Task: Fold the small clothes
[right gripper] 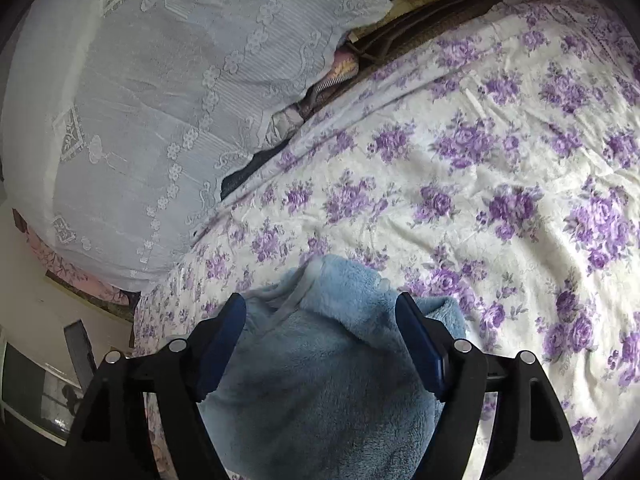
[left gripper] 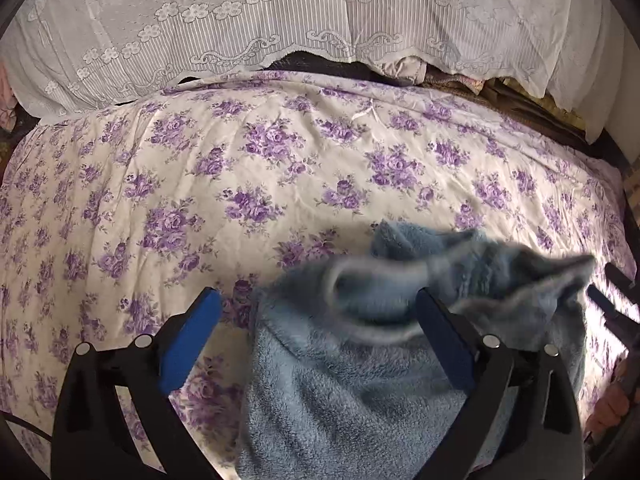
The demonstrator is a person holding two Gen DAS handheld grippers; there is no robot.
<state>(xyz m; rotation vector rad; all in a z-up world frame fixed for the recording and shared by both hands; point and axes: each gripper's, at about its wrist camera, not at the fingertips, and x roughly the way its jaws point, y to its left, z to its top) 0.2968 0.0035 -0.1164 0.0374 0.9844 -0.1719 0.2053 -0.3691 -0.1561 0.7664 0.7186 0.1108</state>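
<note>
A fluffy light-blue garment (left gripper: pixel 344 384) lies on the flowered bedspread (left gripper: pixel 280 168), its upper edge blurred and bunched. My left gripper (left gripper: pixel 318 304) is open wide over it: the left blue pad (left gripper: pixel 192 344) stands clear of the cloth, while the right pad (left gripper: pixel 444 340) is against the folds. In the right wrist view the same garment (right gripper: pixel 320 392) fills the gap of my right gripper (right gripper: pixel 320 306), which is open with the cloth loose between its pads. Dark fingers (left gripper: pixel 616 284) of the right gripper show at the right edge of the left wrist view.
White lace-covered pillows (left gripper: pixel 280 20) line the far side of the bed, also seen as pillows (right gripper: pixel 140 120) at the left. A dark gap (right gripper: pixel 420 28) with bedding edges runs behind them. A hand (left gripper: pixel 612 404) is at the lower right. Furniture (right gripper: pixel 36 380) stands beside the bed.
</note>
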